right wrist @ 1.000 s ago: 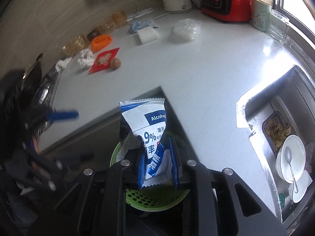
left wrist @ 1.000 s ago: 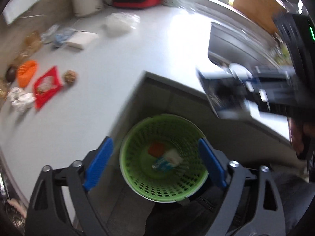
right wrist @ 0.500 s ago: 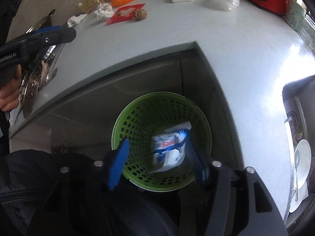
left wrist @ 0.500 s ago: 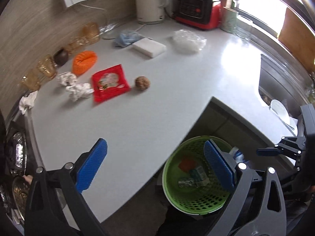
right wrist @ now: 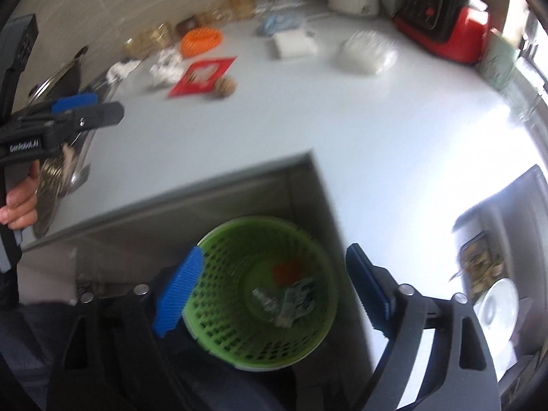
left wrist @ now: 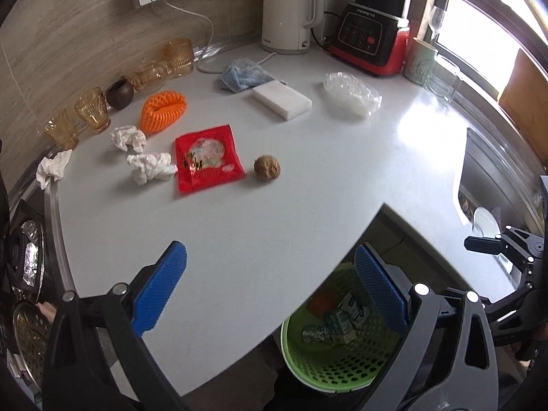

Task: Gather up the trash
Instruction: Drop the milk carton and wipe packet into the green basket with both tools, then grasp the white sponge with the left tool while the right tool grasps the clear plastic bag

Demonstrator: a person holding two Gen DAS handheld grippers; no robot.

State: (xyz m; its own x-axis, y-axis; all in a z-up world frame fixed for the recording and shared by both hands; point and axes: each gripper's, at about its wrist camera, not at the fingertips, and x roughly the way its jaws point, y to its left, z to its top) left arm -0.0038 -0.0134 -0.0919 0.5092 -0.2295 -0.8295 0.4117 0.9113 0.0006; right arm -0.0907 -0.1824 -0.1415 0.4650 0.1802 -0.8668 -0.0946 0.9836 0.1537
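Observation:
A green perforated bin [left wrist: 328, 366] stands on the floor below the white counter [left wrist: 308, 205]; it also shows in the right wrist view [right wrist: 263, 291] with several wrappers inside. On the counter lie a red packet [left wrist: 206, 161], a brown ball [left wrist: 267, 168], crumpled tissues [left wrist: 150, 167], an orange net [left wrist: 163, 107] and a clear plastic bag [left wrist: 352, 97]. My left gripper [left wrist: 270, 287] is open and empty over the counter's front edge. My right gripper [right wrist: 274, 291] is open and empty above the bin.
Amber glasses [left wrist: 92, 109], a blue cloth [left wrist: 243, 74], a white sponge [left wrist: 281, 102], a kettle [left wrist: 291, 13] and a red blender [left wrist: 373, 34] stand at the back. A sink with dishes [right wrist: 493, 291] lies right. A stove [left wrist: 24, 274] is at the left.
My right gripper opened and dropped the blue and white wipes packet into the green bin. My left gripper swung from above the bin up toward the counter.

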